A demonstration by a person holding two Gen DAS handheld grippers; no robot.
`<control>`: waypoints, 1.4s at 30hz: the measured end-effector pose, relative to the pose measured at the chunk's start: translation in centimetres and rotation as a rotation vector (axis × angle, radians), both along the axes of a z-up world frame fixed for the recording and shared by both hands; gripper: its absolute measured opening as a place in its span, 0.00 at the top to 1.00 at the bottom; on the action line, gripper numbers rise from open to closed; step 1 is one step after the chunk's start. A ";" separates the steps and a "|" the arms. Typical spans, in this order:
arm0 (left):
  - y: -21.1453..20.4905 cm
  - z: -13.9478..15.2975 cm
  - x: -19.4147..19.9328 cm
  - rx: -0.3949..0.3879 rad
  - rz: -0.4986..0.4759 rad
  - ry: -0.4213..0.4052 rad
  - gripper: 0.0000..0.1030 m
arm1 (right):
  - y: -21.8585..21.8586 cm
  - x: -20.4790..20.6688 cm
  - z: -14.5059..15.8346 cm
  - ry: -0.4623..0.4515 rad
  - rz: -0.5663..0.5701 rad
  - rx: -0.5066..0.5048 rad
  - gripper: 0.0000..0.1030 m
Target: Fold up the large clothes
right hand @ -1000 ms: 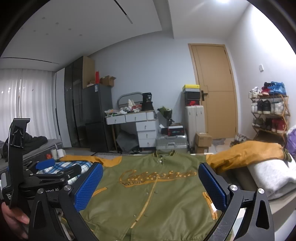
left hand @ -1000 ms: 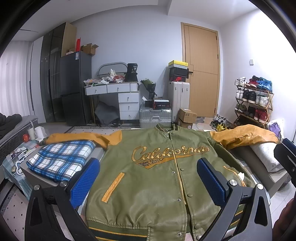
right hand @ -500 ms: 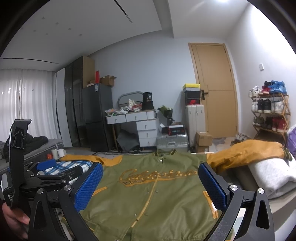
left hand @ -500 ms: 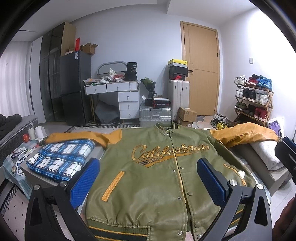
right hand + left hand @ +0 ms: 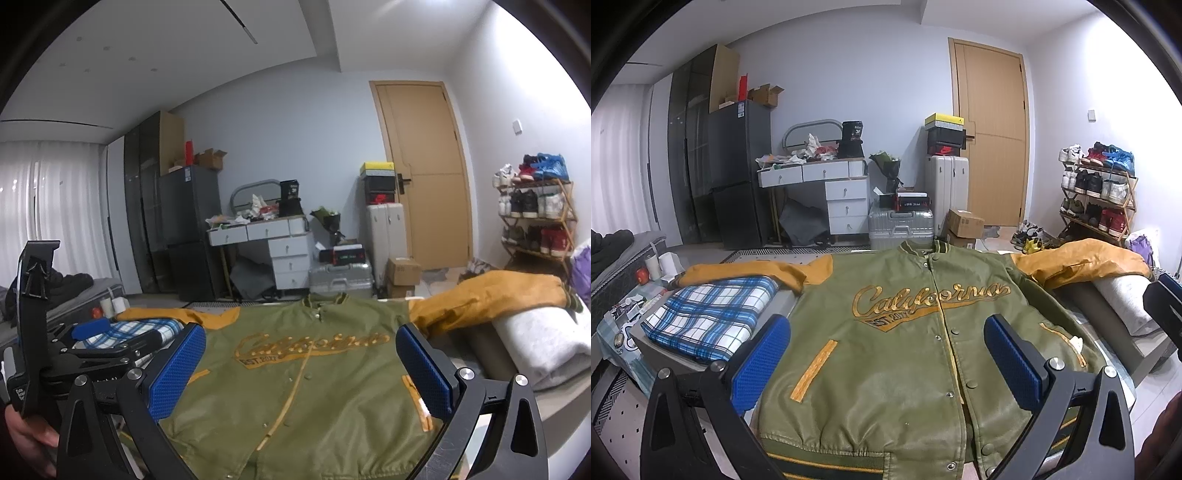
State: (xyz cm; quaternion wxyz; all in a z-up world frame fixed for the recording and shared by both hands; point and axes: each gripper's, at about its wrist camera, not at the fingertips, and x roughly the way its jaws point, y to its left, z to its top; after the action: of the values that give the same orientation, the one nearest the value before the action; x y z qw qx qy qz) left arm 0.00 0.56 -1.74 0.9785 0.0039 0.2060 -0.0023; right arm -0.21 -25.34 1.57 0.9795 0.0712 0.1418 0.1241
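We hold both tools above the near hem of the olive jacket (image 5: 905,354), which lies flat and face-up on the table (image 5: 1126,339), snapped shut, its gold "California" lettering facing us. Our left tool (image 5: 886,354) is spread wide with nothing between its blue pads (image 5: 759,363). Our right tool (image 5: 301,369) is equally wide and empty, and our left tool shows at its left edge, gripped by a hand (image 5: 26,439). The jacket's mustard sleeves stretch outward: one (image 5: 753,271) runs behind the folded blue plaid cloth (image 5: 709,317) left of the jacket, the other (image 5: 1078,262) drapes over a grey folded blanket (image 5: 1126,299) to the jacket's right.
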 end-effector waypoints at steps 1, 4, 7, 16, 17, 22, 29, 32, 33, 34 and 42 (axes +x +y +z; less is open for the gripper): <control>-0.1 -0.1 0.2 0.002 -0.001 0.004 0.01 | -0.2 0.3 -0.2 0.005 -0.002 0.001 0.00; -0.4 -0.4 1.1 -0.001 -0.008 0.013 0.01 | -0.9 1.0 -1.1 0.021 -0.004 0.008 0.00; -0.6 -1.1 2.4 -0.011 -0.024 0.024 0.01 | -2.7 2.4 -2.0 0.046 -0.025 0.020 0.00; -2.5 -4.0 7.3 0.002 -0.081 0.141 0.01 | -20.6 10.5 -3.1 0.232 -0.310 0.215 0.00; -2.6 -4.2 7.6 0.001 -0.086 0.153 0.01 | -22.6 11.2 -3.4 0.258 -0.351 0.236 0.00; -3.1 -4.7 8.9 0.018 -0.094 0.194 0.01 | -34.3 15.2 -6.9 0.436 -0.528 0.392 0.09; -3.4 -5.3 10.1 0.030 -0.098 0.245 0.01 | -41.3 18.0 -10.2 0.520 -0.623 0.512 0.38; -3.6 -5.2 10.0 0.047 -0.100 0.250 0.01 | -41.2 18.8 -9.3 0.503 -0.616 0.433 0.59; -3.6 -5.1 9.9 0.050 -0.104 0.249 0.01 | -41.0 19.0 -8.9 0.493 -0.611 0.422 0.66; -3.6 -5.0 9.7 0.053 -0.104 0.246 0.01 | -40.9 19.1 -8.2 0.479 -0.617 0.405 0.68; -2.9 -4.2 10.2 0.055 -0.091 0.219 0.01 | -38.4 23.1 -1.7 0.372 -0.678 0.188 0.79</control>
State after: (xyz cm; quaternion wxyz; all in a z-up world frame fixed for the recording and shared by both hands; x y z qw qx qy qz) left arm 10.15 -2.36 -5.90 0.9486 0.0399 0.3111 -0.0415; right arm 22.91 -63.72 -0.15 0.9116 0.2247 0.2734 -0.2091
